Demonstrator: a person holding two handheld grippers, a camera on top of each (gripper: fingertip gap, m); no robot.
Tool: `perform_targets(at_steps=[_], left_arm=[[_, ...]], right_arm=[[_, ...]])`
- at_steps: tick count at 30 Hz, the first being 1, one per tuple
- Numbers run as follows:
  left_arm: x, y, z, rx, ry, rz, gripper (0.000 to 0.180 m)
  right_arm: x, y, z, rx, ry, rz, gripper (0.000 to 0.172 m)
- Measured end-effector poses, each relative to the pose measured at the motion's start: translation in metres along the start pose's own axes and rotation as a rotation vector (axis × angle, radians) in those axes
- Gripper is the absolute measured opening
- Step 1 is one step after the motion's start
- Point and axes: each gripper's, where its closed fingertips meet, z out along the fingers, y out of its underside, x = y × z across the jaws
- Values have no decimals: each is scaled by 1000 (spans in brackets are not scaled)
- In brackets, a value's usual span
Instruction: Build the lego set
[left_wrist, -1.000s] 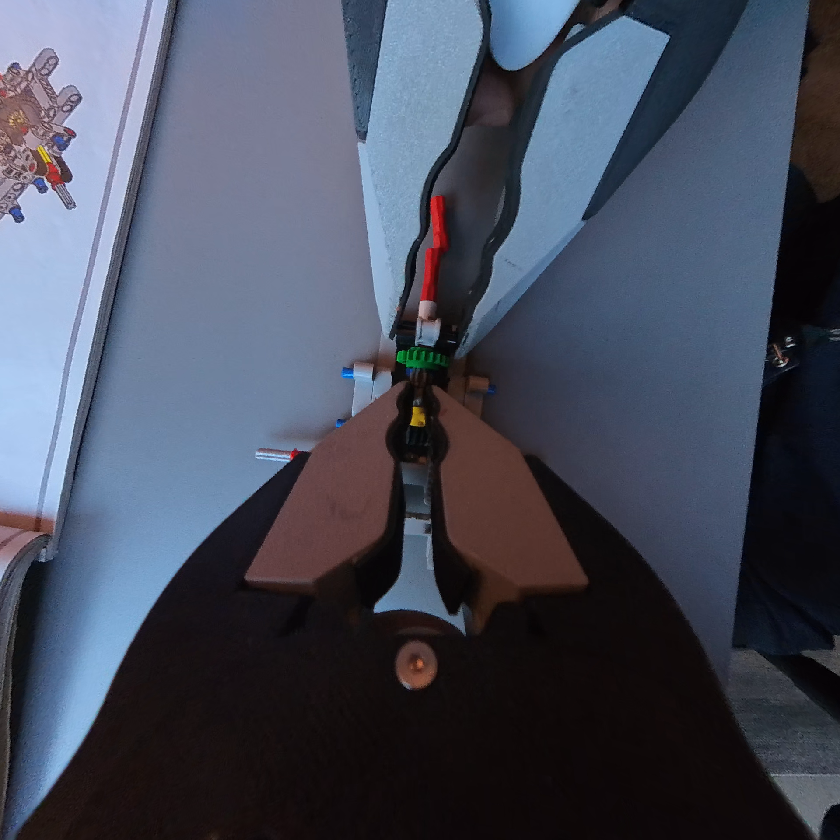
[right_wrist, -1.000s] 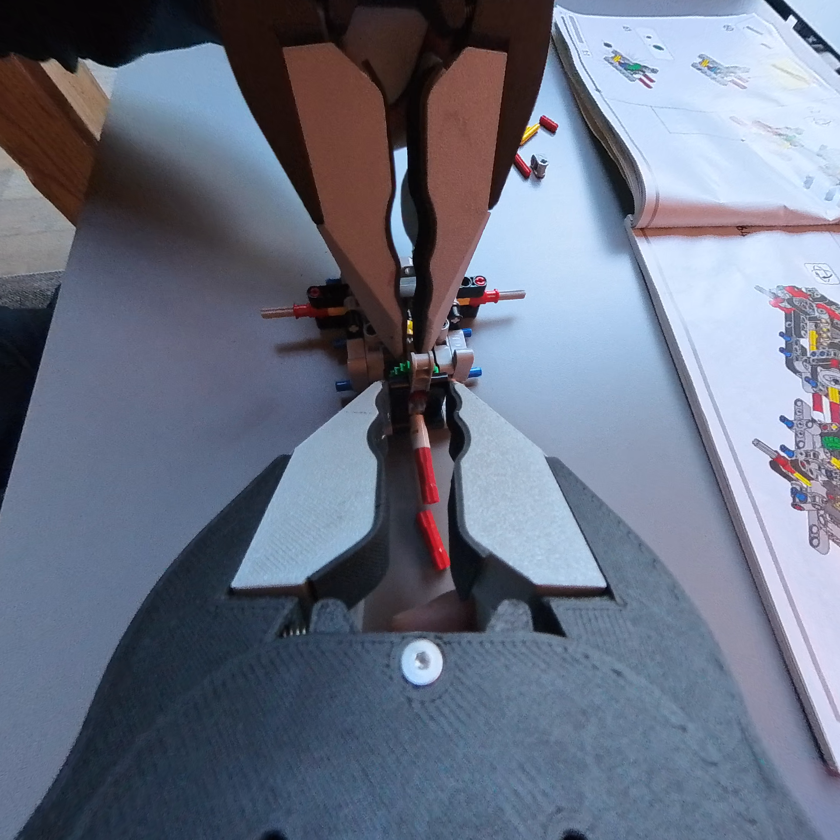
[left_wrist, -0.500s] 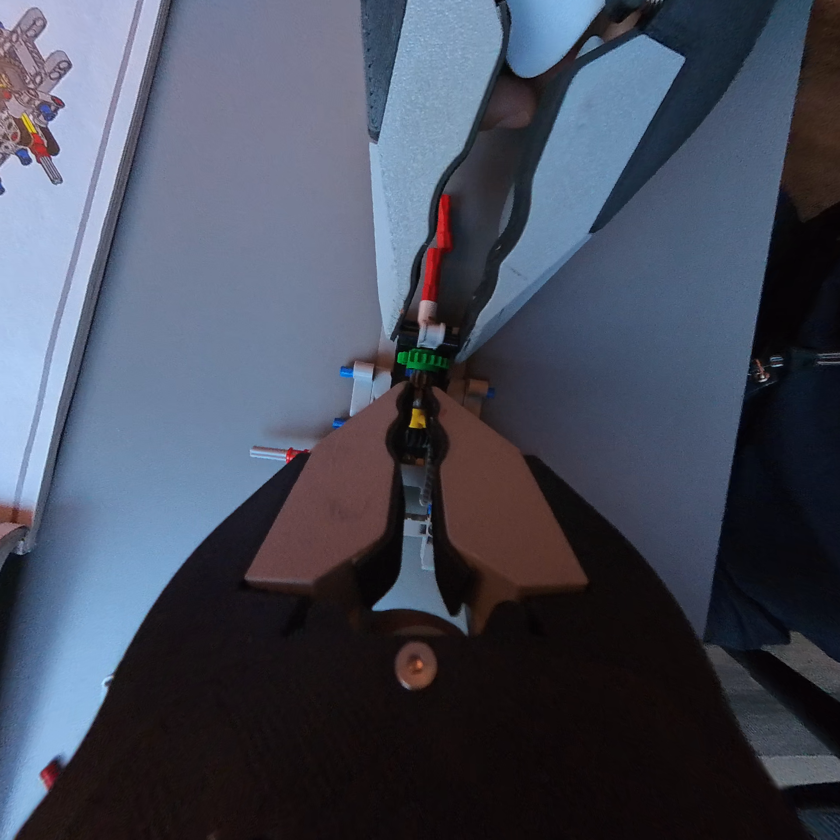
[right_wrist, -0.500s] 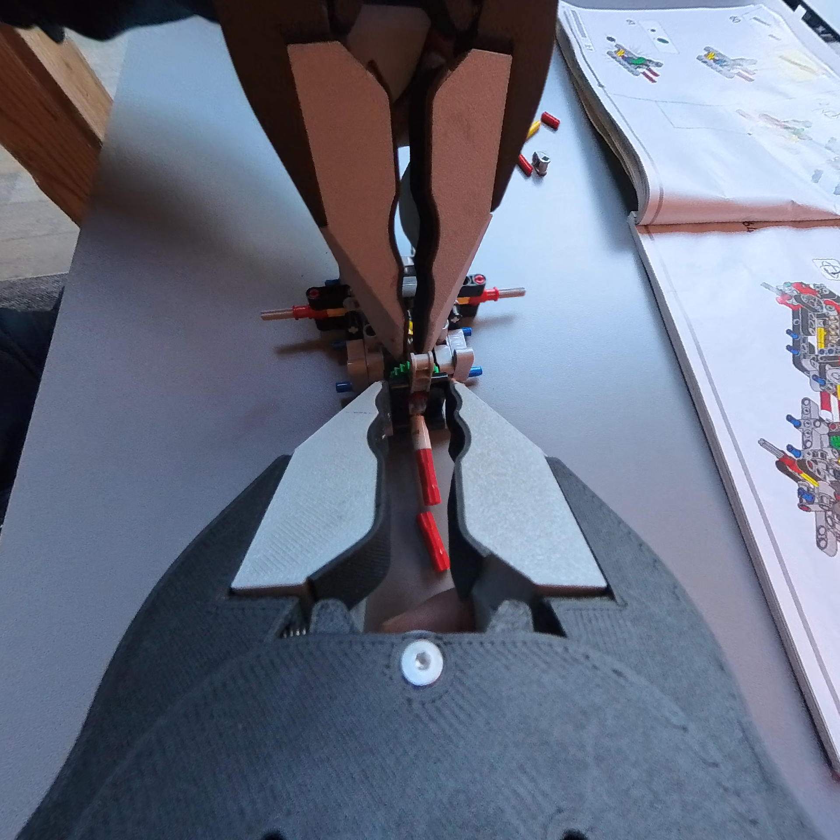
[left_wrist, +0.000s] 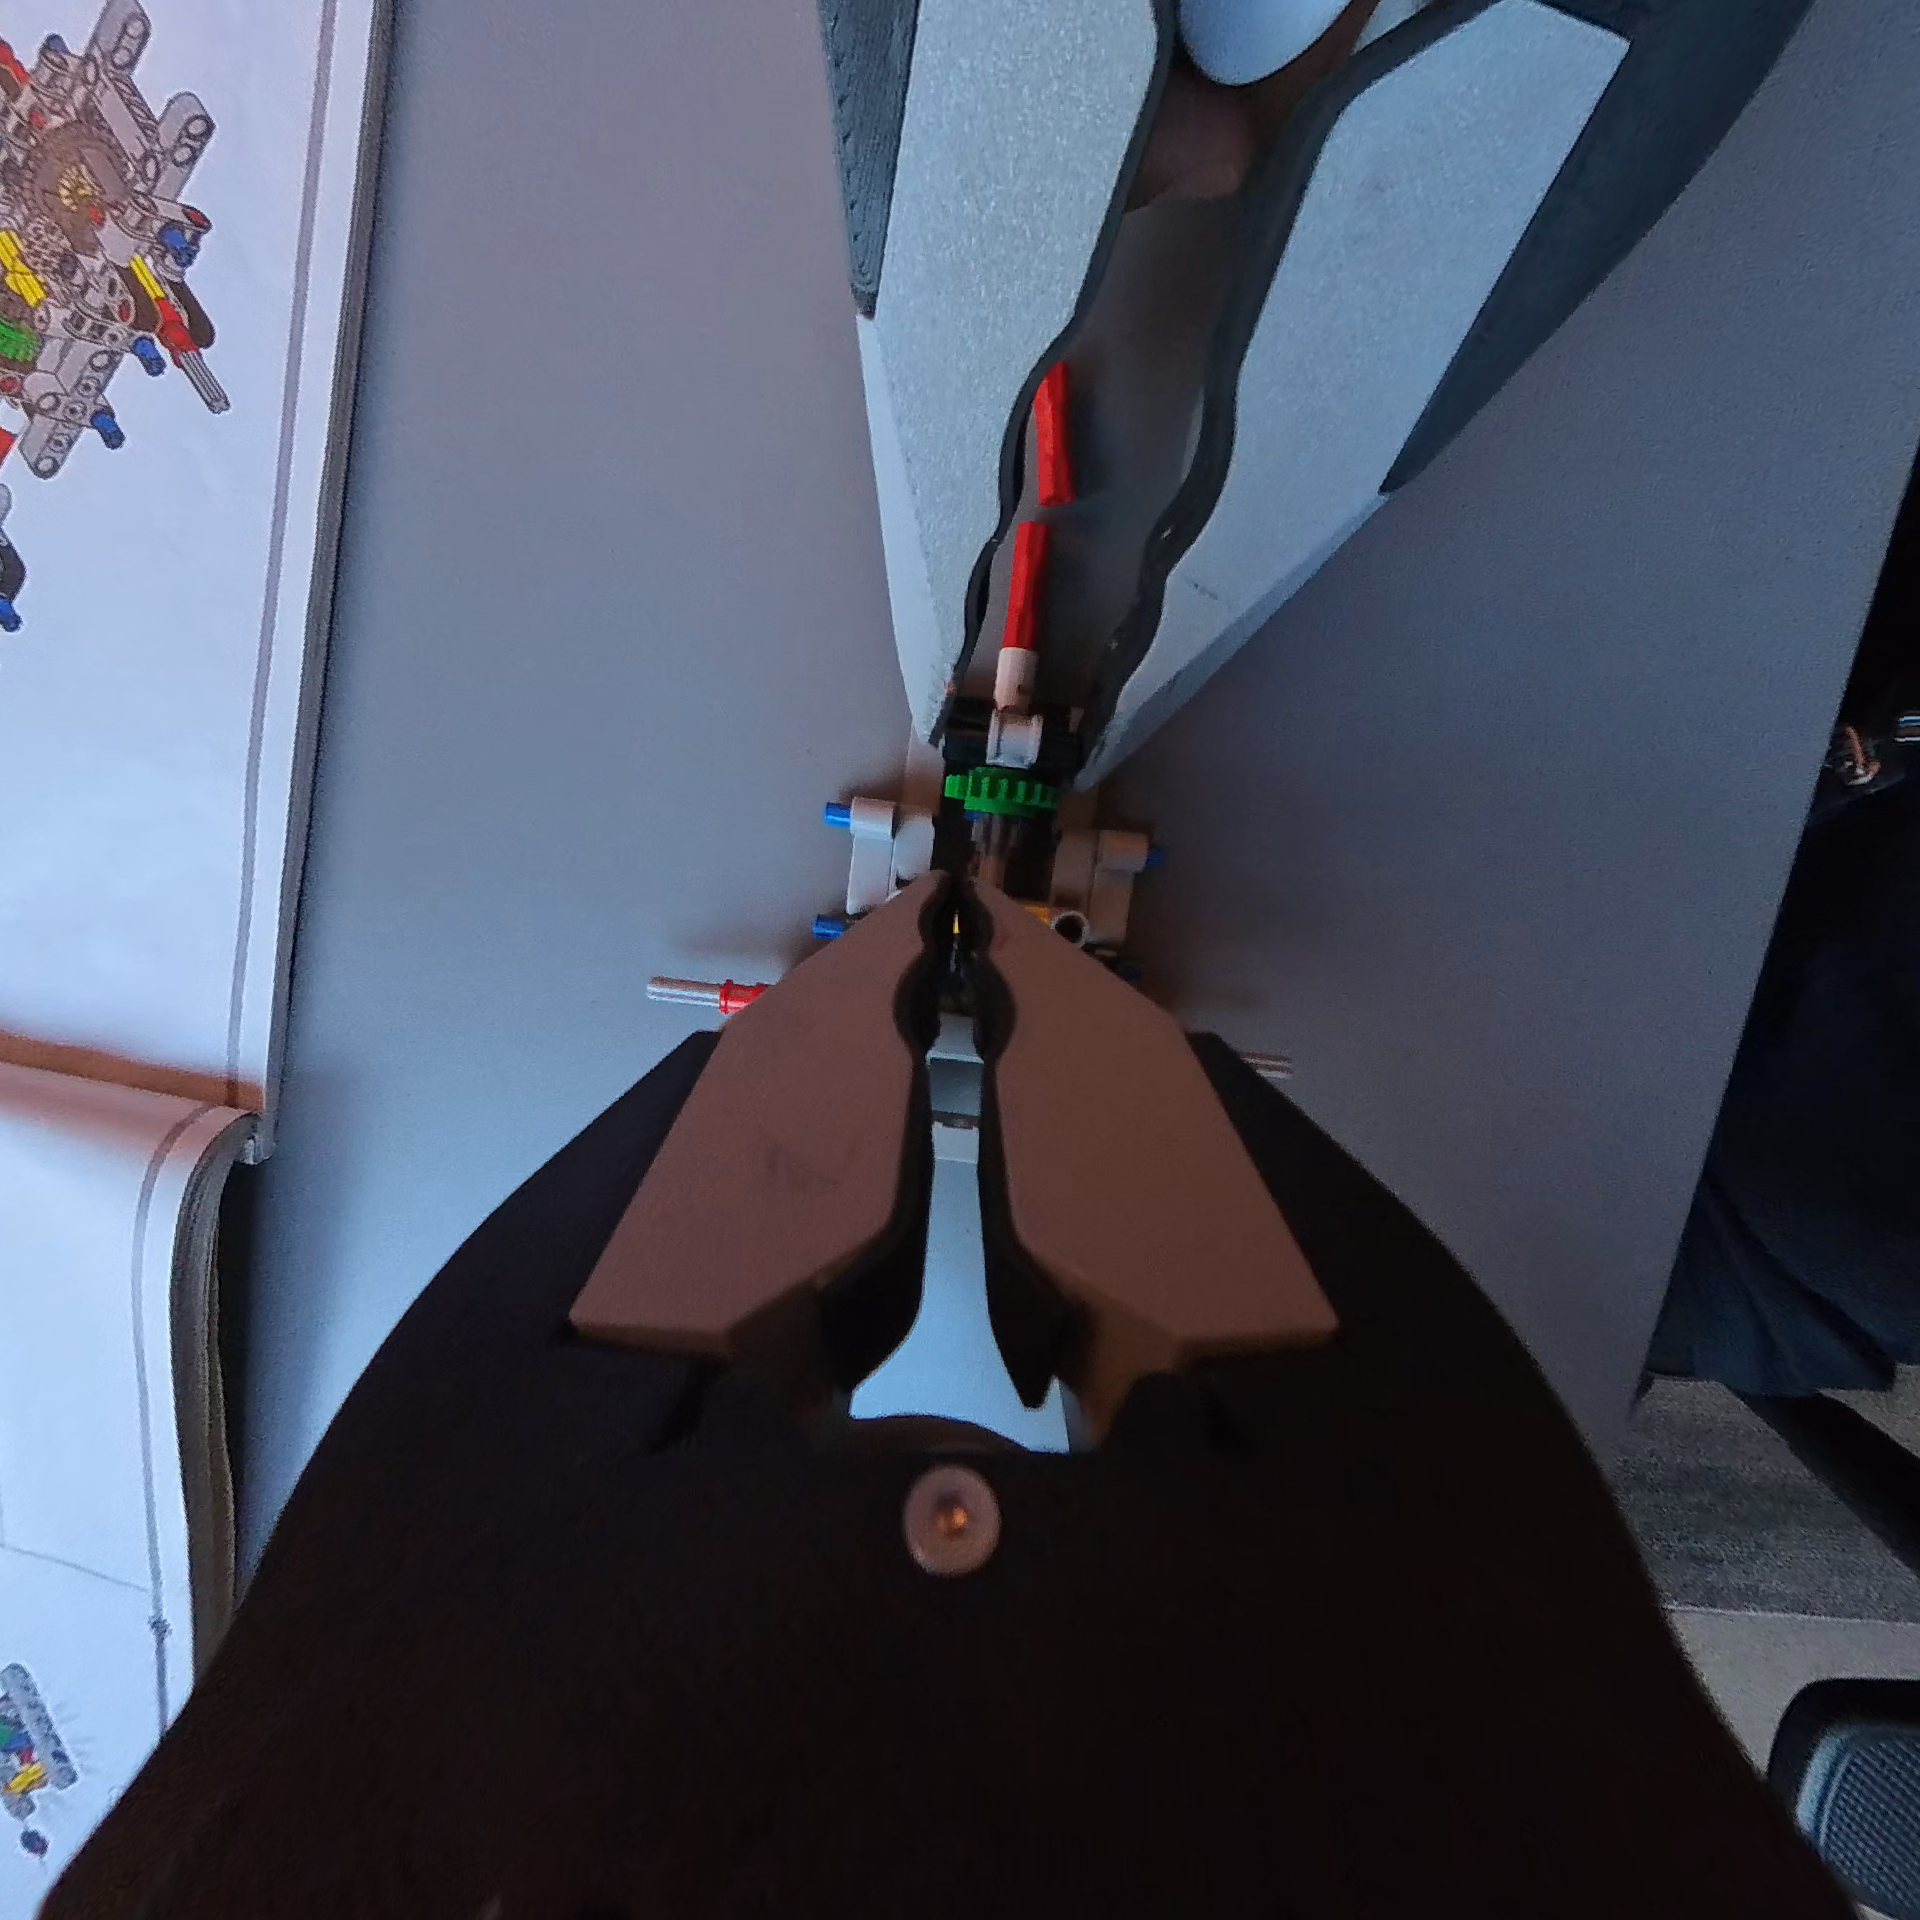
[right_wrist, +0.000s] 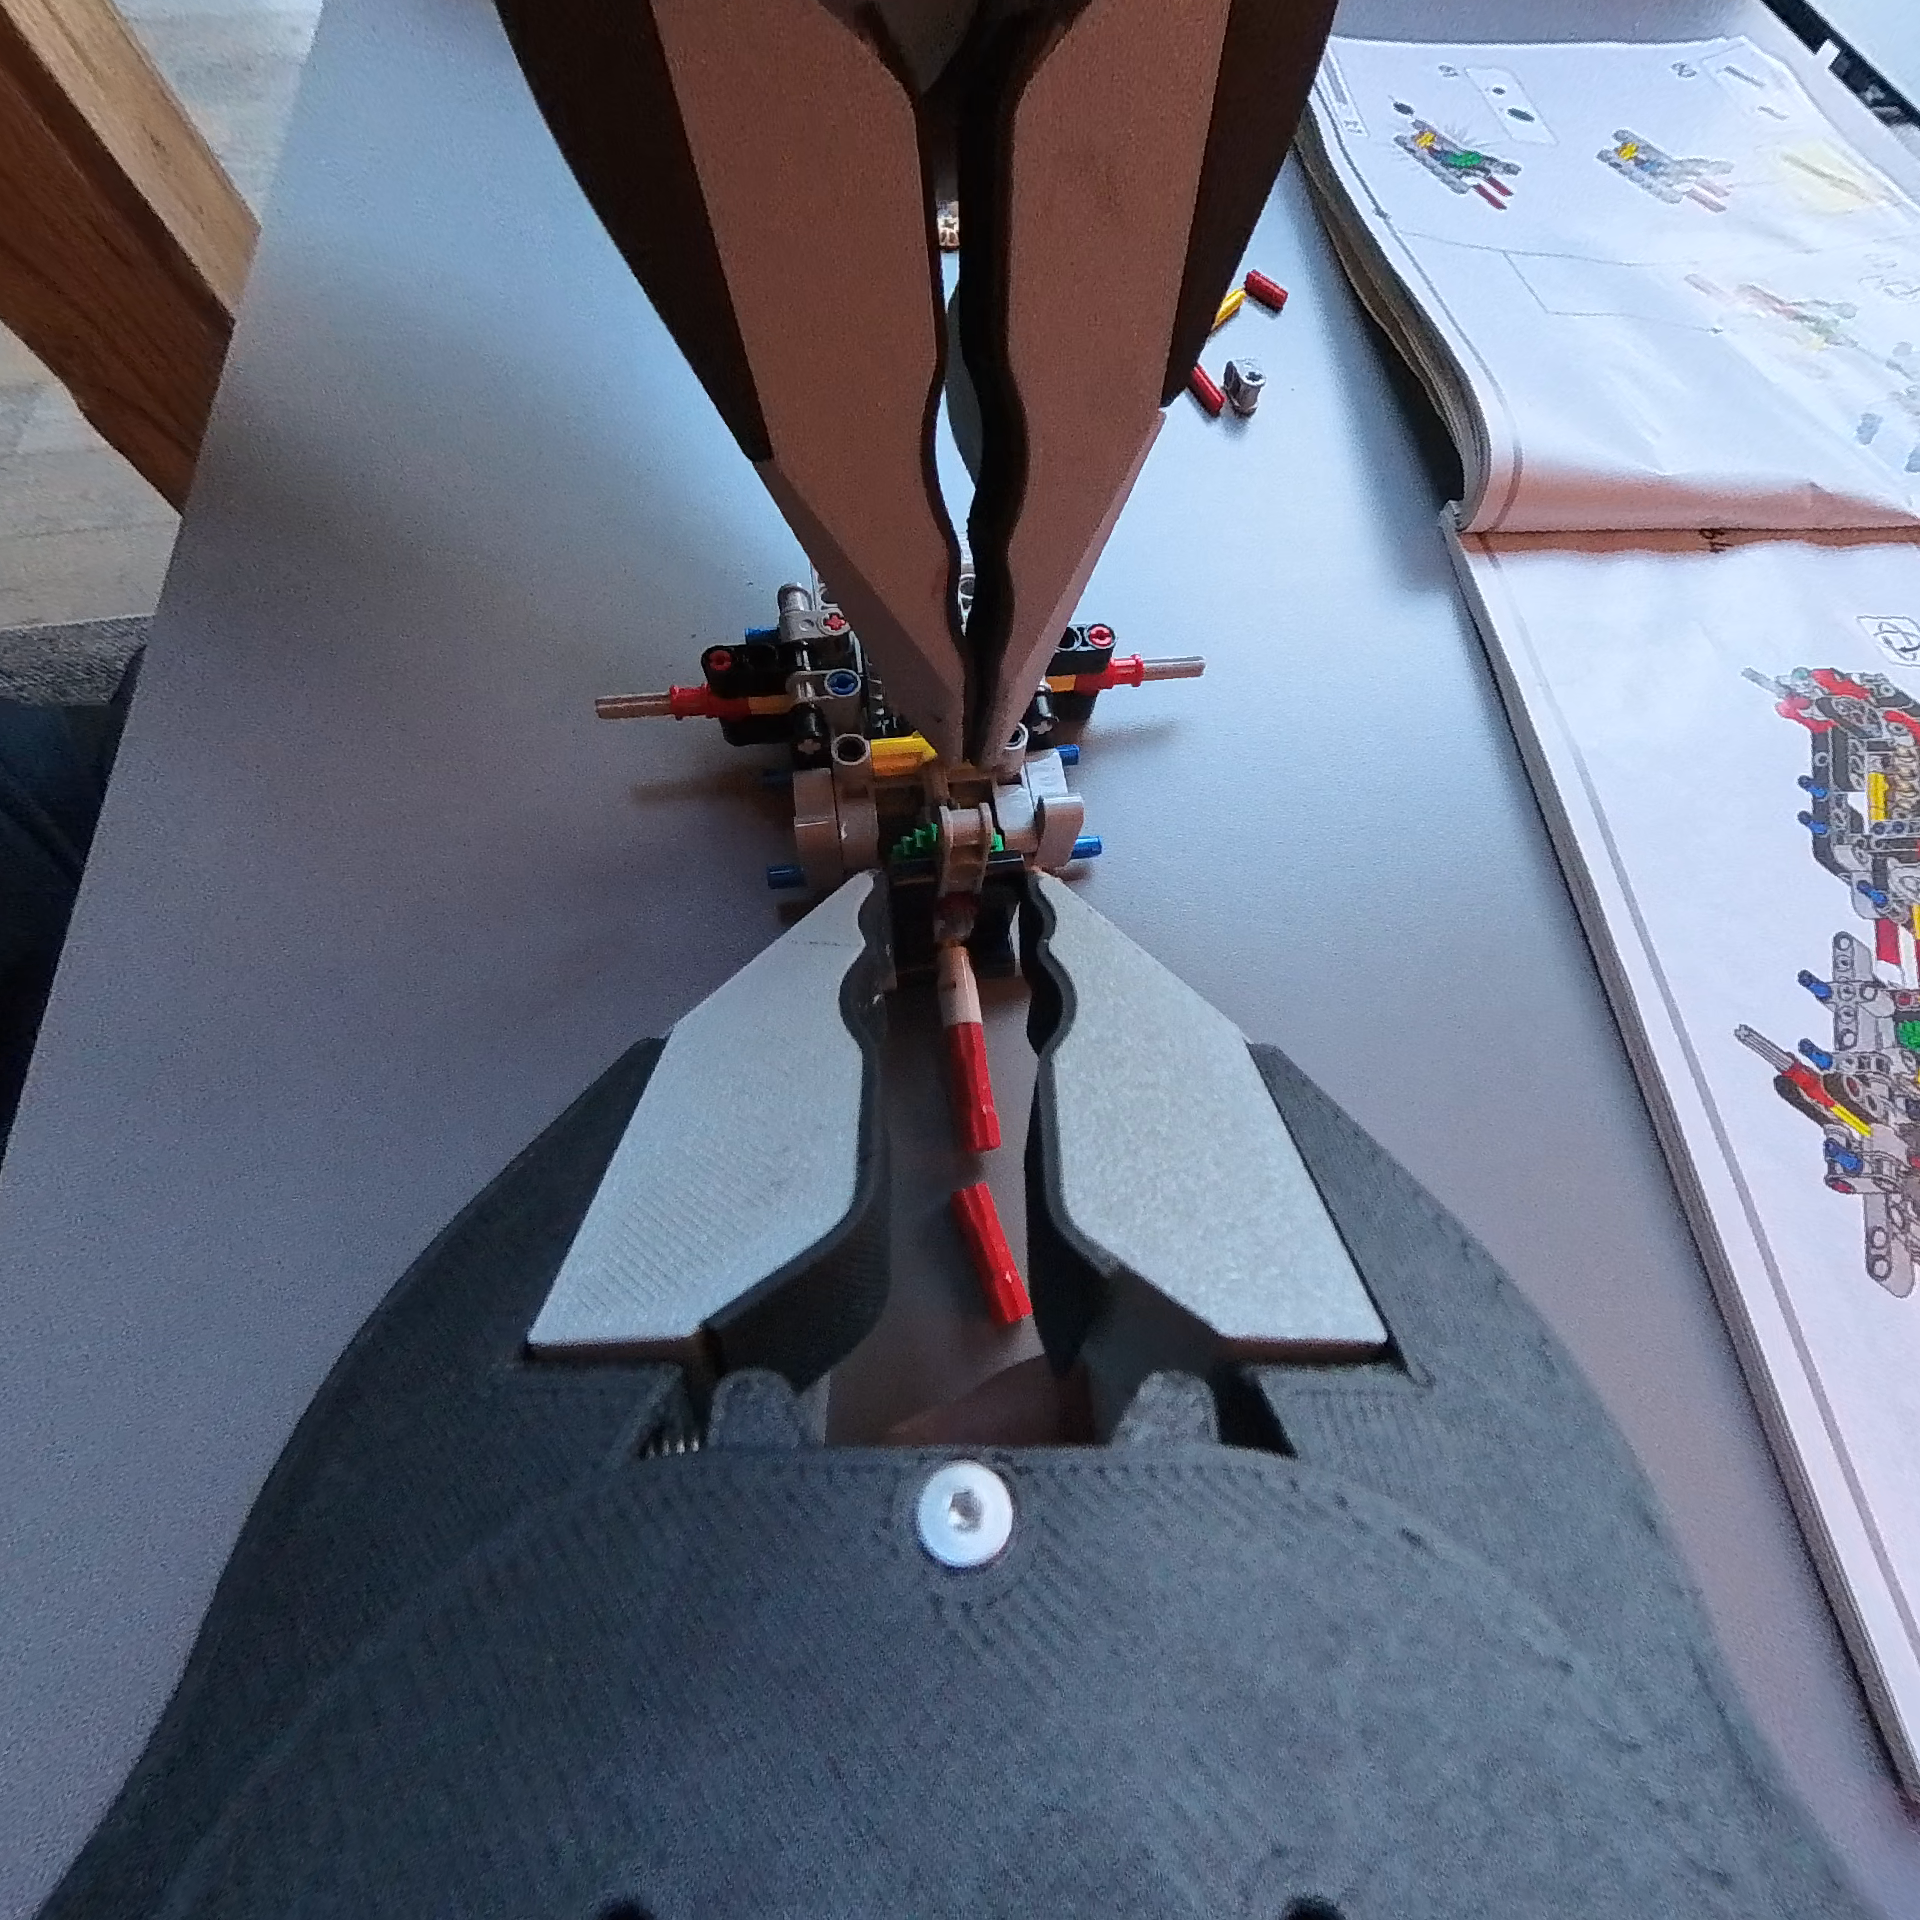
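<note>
Two grippers pinch one brick model (right_wrist: 940, 790); open instruction booklet (right_wrist: 1714, 582) beside.

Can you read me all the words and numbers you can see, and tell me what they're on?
Instruction booklet: small printed marks beside the coloured drawings, all too small and blurred to read.
Brick model: no writing that I can see.
Table: no writing.

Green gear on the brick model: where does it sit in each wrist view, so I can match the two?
Left wrist view: the green gear is just above centre, beyond the brown fingers.
Right wrist view: the green gear shows partly behind a tan piece, just beyond the grey fingers.
Shared landmark: the red axle.
</note>
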Motion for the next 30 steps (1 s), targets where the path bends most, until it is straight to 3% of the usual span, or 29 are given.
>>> perform_targets(at_steps=[3,5,9,30], left_arm=[[1,1,-1,-15,6,6,0],[5,2,-3,-25,31,5,12],[4,2,-2,-36,32,15,3],[8,1,5,-88,42,15,1]], right_arm=[[0,0,0,1,-6,6,22],[0,0,0,1,-9,13,22],[0,0,0,1,-7,6,22],[-2,0,0,-5,-14,14,22]])
